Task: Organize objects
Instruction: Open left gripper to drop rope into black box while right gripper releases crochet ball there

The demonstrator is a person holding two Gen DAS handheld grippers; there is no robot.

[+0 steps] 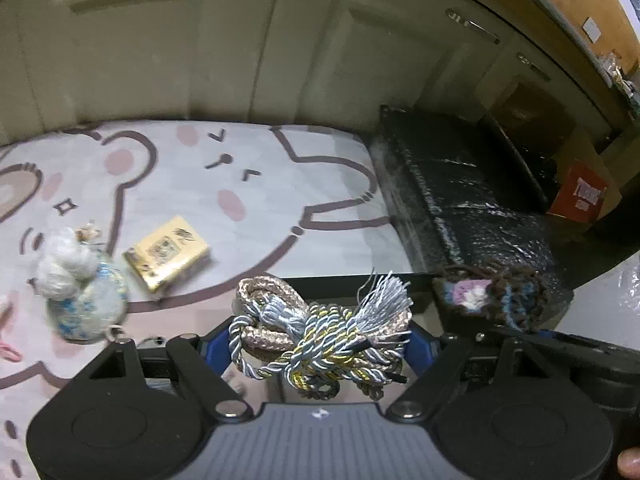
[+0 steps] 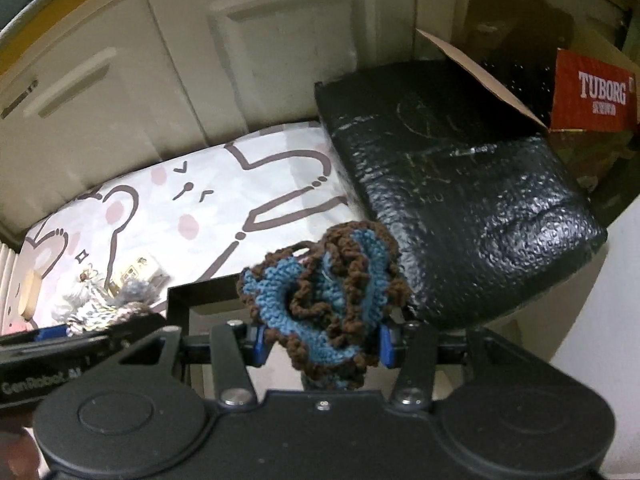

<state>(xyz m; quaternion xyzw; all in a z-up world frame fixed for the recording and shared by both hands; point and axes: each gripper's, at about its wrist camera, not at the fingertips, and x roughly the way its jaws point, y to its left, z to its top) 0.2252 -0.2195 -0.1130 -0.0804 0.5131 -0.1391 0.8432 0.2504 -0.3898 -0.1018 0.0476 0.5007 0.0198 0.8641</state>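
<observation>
1. Left gripper [image 1: 320,344]: its blue-padded jaws stand moderately wide and press from both sides on a bundle of twisted cords [image 1: 316,340], silver-blue, gold and bronze, with a pale blue tassel fanning up at its right end. The bundle fills the gap between the fingers and bulges above and in front of them.
2. Right gripper [image 2: 320,340]: its jaws are drawn in close and clamp a crumpled crocheted piece [image 2: 324,300] of blue yarn edged in brown. The piece bunches upward above the blue pads [image 2: 259,344], and a little hangs below them.
3. Black open tray [image 2: 192,300]: its rim shows just ahead of both grippers, under the held items, at the near edge of the cartoon-bear sheet [image 1: 248,200].
4. Things lying on the sheet, to the left of the left gripper and apart from it: a yellow card box [image 1: 168,252], tilted, and nearer the gripper a white and blue plush pouch [image 1: 80,292] with a fluffy white top.
5. Black foam-wrapped block [image 2: 460,208]: it lies along the sheet's right side, just beyond the crocheted piece as the right wrist sees it.
6. Red Tuborg carton [image 2: 596,92]: it stands behind the block, against the cream cabinet doors [image 1: 160,52].
</observation>
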